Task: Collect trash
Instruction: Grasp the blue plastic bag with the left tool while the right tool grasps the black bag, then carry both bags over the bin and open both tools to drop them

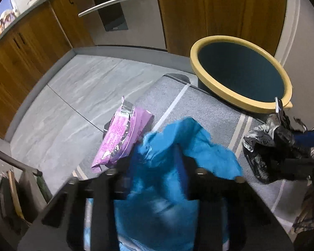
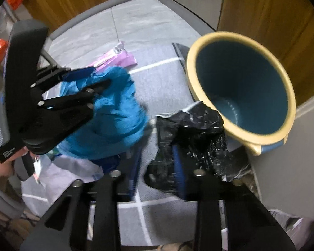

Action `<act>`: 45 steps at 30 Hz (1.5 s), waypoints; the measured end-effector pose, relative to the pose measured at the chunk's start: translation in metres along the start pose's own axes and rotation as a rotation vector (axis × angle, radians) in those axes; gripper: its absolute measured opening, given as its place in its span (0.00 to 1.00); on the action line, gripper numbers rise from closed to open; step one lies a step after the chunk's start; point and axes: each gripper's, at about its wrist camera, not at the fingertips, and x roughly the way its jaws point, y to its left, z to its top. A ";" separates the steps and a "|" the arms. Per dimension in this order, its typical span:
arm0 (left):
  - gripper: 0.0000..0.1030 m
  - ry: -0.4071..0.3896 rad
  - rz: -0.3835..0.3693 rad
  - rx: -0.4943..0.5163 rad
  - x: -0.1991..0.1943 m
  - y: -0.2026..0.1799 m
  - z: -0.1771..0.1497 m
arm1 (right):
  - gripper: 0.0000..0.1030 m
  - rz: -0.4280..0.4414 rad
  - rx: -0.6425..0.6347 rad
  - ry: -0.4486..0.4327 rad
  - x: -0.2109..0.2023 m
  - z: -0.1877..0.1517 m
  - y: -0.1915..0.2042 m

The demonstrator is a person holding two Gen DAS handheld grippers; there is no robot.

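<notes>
Landmark is the bin, teal with a cream rim, standing open on the floor at the far corner of the grey mat; its inside looks bare in the right wrist view, though that view is blurred. Left hand-held gripper: jaws pinched onto a crumpled blue wrapper, which sits short of the bin, over the mat. The wrapper drapes over both fingers, so the tips and the actual contact points are hidden; the lower part of it is smeared by motion blur. Right hand-held gripper: clamped on a crumpled black foil bag, held right at the near rim of the bin, its top edge overlapping the rim in the right wrist view. One blue pad is visible against the bag, the other finger is blurred. From the left wrist view the same black bag shows at the right edge, partly cut off, silver lining visible, printing unreadable. A purple snack packet lies on the mat's edge, left of the bin and well apart from it, its near end hidden behind the blue wrapper. More pale plastic or paper lies on the mat under both grippers, too blurred and covered to identify. Wooden cabinets and a steel appliance front stand behind the bin.
</notes>
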 end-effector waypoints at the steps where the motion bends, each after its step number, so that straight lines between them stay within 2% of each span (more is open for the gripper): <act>1: 0.16 0.003 -0.005 -0.010 -0.001 0.002 0.000 | 0.22 0.007 0.012 -0.003 -0.001 0.001 -0.003; 5: 0.09 -0.002 -0.027 -0.024 -0.008 0.007 0.000 | 0.11 0.034 -0.003 -0.036 -0.010 0.003 -0.001; 17: 0.08 -0.108 -0.045 -0.145 -0.065 0.025 0.001 | 0.08 0.103 -0.006 -0.136 -0.039 0.008 -0.001; 27: 0.06 -0.196 -0.005 -0.192 -0.105 0.036 0.006 | 0.06 0.110 0.020 -0.230 -0.063 0.017 -0.013; 36: 0.06 -0.267 0.024 -0.212 -0.123 0.039 0.016 | 0.05 0.052 0.092 -0.352 -0.089 0.036 -0.045; 45: 0.06 -0.296 0.017 -0.206 -0.131 0.015 0.036 | 0.05 -0.023 0.164 -0.413 -0.095 0.066 -0.091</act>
